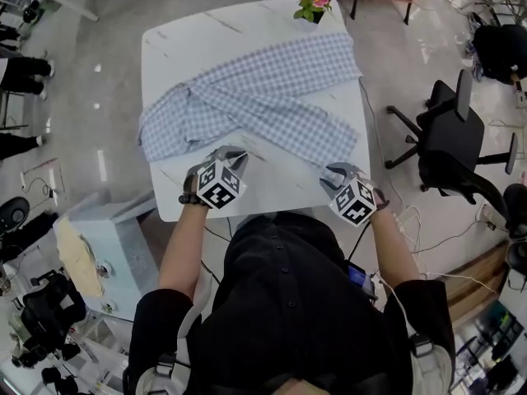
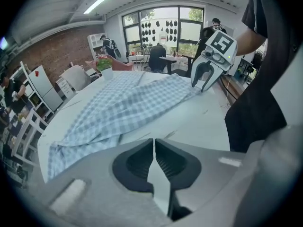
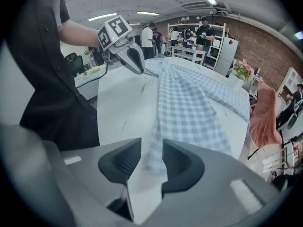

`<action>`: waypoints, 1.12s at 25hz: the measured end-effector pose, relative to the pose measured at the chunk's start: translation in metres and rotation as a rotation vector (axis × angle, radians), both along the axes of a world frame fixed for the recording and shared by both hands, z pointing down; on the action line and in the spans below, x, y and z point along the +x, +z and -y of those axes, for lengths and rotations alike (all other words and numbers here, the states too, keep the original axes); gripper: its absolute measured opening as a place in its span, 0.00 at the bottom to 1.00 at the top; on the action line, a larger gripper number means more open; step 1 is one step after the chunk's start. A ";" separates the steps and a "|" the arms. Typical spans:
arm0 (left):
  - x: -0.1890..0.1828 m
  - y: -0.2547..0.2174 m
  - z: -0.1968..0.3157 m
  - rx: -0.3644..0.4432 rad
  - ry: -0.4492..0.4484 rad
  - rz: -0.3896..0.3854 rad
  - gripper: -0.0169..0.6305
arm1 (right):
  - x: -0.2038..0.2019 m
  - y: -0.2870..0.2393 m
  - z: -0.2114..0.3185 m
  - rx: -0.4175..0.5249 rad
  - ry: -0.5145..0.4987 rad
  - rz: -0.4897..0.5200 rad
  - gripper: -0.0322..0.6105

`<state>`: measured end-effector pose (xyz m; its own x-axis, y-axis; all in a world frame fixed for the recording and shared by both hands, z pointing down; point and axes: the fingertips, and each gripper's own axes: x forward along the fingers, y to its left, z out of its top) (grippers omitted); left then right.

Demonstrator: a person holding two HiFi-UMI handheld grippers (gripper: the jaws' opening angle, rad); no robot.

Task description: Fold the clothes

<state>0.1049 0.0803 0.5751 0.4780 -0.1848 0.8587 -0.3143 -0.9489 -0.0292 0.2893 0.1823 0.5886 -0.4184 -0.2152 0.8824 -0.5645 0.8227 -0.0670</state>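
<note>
Left gripper [image 2: 154,144]: jaws clenched tip to tip, nothing between them, pointing steeply down at the bare bench [image 1: 276,183] with the tips right at the near edge of the checked shirt [image 1: 255,97]; contact with the cloth cannot be told. Right gripper [image 3: 151,151]: jaws released, a narrow gap between the pads, nothing pressed in them; the near corner of the shirt shows through the gap, lying on the bench just beyond the tips. Each gripper carries a cube with square black-and-white markers and is held in one hand of the person, who stands at the near edge of the bench in a black top [image 1: 305,303]. Shirt: blue-and-white check, spread flat across the far and middle part of the bench, one long strip of cloth laid slantwise over the body from the left end toward the near right corner, the left end bunched at the bench's left edge. Bench: white, faint marble streaks, rounded corners, near strip bare. Flower pot [image 1: 313,5]: pink blooms, green leaves, on the far edge, just beyond the shirt. Surroundings: black office chair [image 1: 449,138] on the floor to the right, well apart from the bench; pink cloth [image 3: 265,119] hanging off to that same side; several people in the room behind.
</note>
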 end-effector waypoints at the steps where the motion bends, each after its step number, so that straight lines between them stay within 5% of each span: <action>1: 0.001 0.002 -0.002 -0.006 0.011 0.000 0.06 | 0.002 0.003 -0.002 -0.005 0.016 -0.004 0.27; 8: 0.002 0.011 -0.023 -0.021 0.083 -0.005 0.06 | 0.019 0.026 -0.010 -0.034 0.140 -0.030 0.25; 14: 0.000 0.010 -0.028 -0.014 0.103 -0.019 0.06 | 0.029 0.026 -0.003 -0.054 0.170 -0.067 0.12; 18: -0.002 0.008 -0.027 0.000 0.109 -0.020 0.06 | 0.031 0.017 -0.001 0.006 0.117 -0.118 0.08; 28: -0.014 0.003 0.017 0.107 -0.001 0.010 0.08 | 0.072 -0.053 0.073 0.202 0.191 -0.130 0.08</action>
